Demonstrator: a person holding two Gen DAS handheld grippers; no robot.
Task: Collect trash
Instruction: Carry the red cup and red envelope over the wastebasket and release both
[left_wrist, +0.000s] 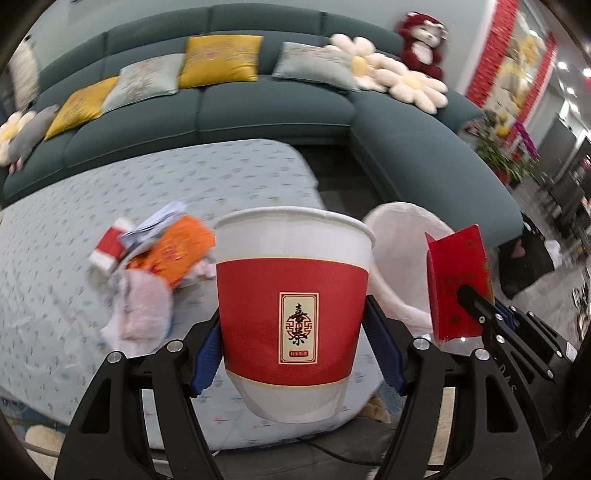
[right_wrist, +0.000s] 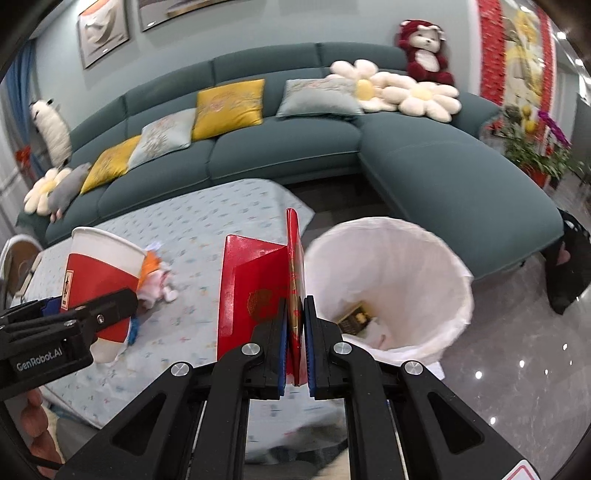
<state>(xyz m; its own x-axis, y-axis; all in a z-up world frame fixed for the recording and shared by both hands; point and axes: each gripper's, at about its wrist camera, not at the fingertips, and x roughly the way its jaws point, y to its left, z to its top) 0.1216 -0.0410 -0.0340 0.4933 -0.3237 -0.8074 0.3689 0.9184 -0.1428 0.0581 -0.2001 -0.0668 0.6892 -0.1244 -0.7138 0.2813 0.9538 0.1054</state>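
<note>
My left gripper (left_wrist: 293, 332) is shut on a red and white paper cup (left_wrist: 291, 295), held upright above the table's near edge; it also shows in the right wrist view (right_wrist: 99, 273). My right gripper (right_wrist: 295, 314) is shut on a red envelope (right_wrist: 255, 284), held upright just left of the white-lined trash bin (right_wrist: 399, 280). The envelope (left_wrist: 458, 280) and bin (left_wrist: 399, 243) also show in the left wrist view. A pile of trash (left_wrist: 155, 266) with an orange wrapper and crumpled tissue lies on the table.
The table has a light blue patterned cloth (right_wrist: 207, 236). A teal sectional sofa (right_wrist: 443, 177) with cushions and plush toys runs behind and to the right. The bin stands on a glossy grey floor (right_wrist: 517, 362). A black bag (right_wrist: 569, 266) lies by the sofa's end.
</note>
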